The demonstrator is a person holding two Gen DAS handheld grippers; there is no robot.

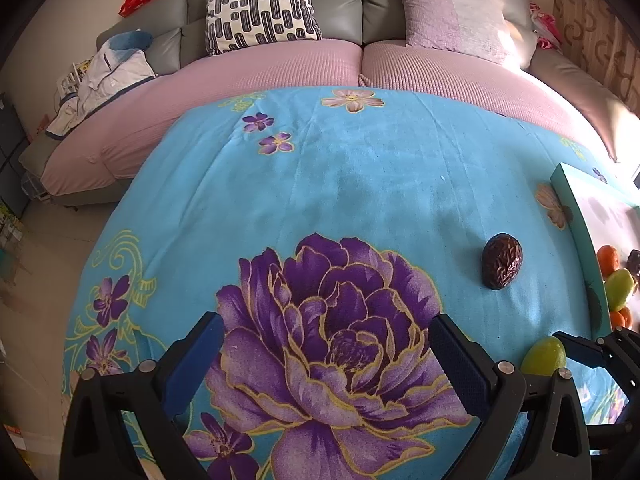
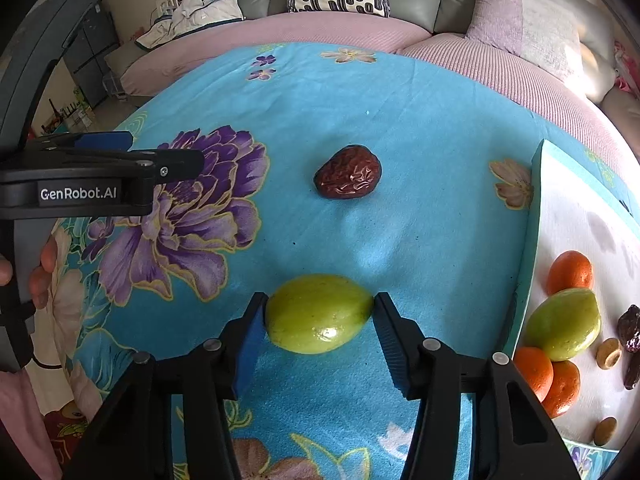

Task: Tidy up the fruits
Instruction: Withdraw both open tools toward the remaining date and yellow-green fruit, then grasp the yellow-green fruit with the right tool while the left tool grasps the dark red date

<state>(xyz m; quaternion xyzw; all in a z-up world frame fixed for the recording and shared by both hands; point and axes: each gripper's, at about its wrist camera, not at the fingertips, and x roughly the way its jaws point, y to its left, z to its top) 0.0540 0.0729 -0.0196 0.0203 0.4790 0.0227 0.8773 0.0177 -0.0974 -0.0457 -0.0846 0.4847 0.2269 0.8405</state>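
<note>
Fingers of the right gripper (image 2: 320, 314) touch both ends of a smooth green oval fruit (image 2: 319, 313) lying on the turquoise flowered cloth (image 2: 400, 120), clamping it. Left gripper (image 1: 328, 344) is spread wide over the purple flower print, holding nothing.

One wrinkled dark-red date (image 2: 348, 172) lies beyond the green fruit, apart from it.

To the right of the green fruit stands a white tray with teal rim (image 2: 536, 216), cut off by the frame edge. Counted in it: three oranges (image 2: 570, 272), one green fruit (image 2: 564, 324), two tan nuts (image 2: 608, 354); dark pieces at the edge, count unclear.
</note>
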